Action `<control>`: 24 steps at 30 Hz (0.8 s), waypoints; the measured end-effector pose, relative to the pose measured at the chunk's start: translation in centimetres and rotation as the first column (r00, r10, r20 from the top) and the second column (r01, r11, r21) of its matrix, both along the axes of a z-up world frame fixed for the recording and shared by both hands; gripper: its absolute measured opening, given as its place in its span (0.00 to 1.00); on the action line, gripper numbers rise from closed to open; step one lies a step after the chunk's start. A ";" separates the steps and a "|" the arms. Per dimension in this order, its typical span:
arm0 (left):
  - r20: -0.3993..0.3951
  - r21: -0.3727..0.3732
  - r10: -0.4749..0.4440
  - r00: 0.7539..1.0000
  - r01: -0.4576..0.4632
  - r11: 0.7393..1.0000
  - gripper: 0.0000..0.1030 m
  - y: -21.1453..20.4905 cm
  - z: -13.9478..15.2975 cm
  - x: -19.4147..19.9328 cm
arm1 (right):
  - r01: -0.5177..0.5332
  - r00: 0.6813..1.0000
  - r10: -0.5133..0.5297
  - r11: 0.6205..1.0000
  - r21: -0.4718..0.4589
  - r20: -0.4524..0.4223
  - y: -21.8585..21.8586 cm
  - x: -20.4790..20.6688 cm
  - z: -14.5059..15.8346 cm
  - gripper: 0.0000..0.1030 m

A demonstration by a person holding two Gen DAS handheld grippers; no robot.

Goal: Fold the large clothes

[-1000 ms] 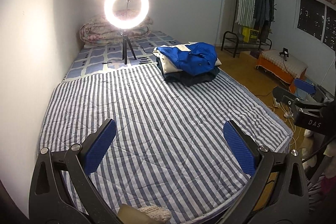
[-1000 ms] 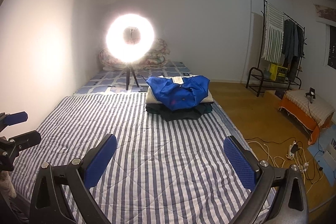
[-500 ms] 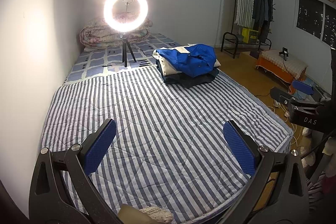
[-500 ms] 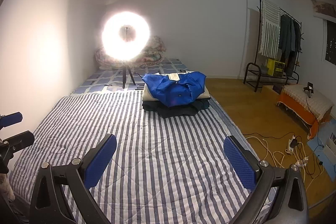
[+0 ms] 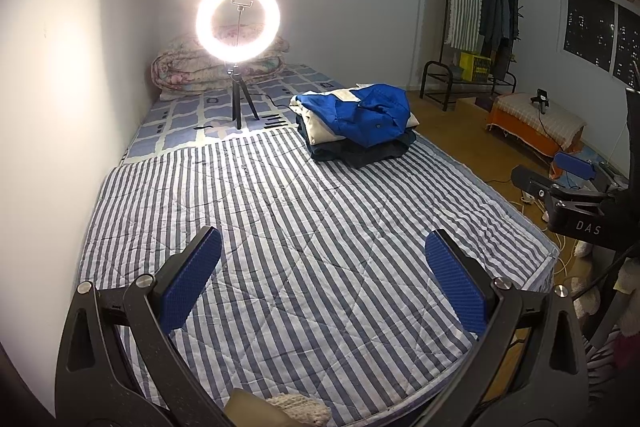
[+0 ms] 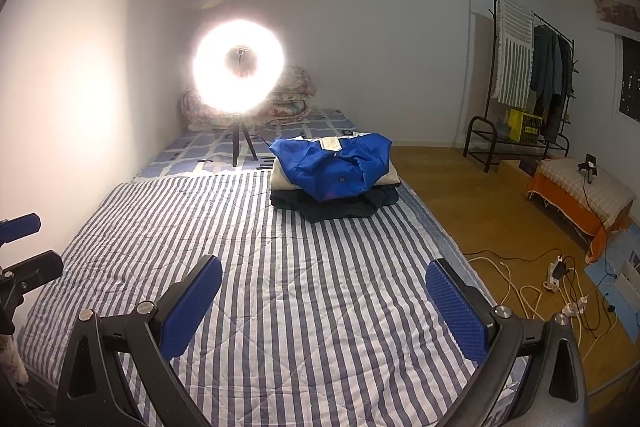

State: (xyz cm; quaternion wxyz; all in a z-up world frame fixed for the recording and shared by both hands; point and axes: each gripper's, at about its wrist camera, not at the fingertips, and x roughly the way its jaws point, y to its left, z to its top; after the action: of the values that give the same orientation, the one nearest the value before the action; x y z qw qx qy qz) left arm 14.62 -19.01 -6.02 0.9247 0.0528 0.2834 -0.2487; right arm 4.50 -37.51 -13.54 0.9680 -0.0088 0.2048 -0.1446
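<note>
Left gripper [image 5: 322, 281] up over the near end of the bed [image 5: 280, 227], spread wide, nothing between the blue pads [image 5: 192, 285]. Striped cover [image 5: 240, 195] flat under it, going almost to the near edge. Rolled flowery quilt [image 5: 192, 67] in the far left corner of the bed, against the wall. Bright ring light [image 5: 238, 21] on a small black tripod [image 5: 240, 103], standing on the bed just in front of the quilt. Pile of folded clothes [image 5: 354, 127] near the far right edge of the bed, right of the tripod: blue jacket [image 5: 362, 113] on top, something cream under it, dark clothes at the bottom. Well apart from both grippers.

Right gripper [image 6: 324, 285] also up over the near end of the bed, nearer its right edge, spread wide too, holding nothing. Right gripper also seen from the side in the left view, past the bed's right edge.

Off the bed to the right: wood floor [image 6: 460, 187], white cords [image 6: 520, 291] lying on it, black clothes rack [image 6: 524, 75] by the far wall with a striped cloth and dark clothes hanging, low orange stool [image 6: 584, 191] near the right wall.
</note>
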 end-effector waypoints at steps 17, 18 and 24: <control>0.009 0.009 -0.003 1.000 0.003 1.000 1.00 0.2 0.1 0.1 | -0.004 1.000 0.004 1.000 -0.011 -0.008 0.2 0.1 -0.2 1.00; 0.009 0.010 -0.003 1.000 0.003 1.000 1.00 0.3 0.1 0.2 | -0.004 1.000 0.004 1.000 -0.013 -0.008 0.2 0.2 -0.2 1.00; 0.010 0.011 -0.004 1.000 0.003 1.000 1.00 0.3 0.1 0.2 | -0.003 1.000 0.003 1.000 -0.017 -0.009 0.3 0.2 -0.3 1.00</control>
State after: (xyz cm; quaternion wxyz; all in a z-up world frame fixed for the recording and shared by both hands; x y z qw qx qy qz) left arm 14.86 -18.70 -5.90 0.9254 0.0596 0.2799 -0.2485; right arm 4.71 -37.24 -13.82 0.9672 -0.0179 0.2080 -0.1447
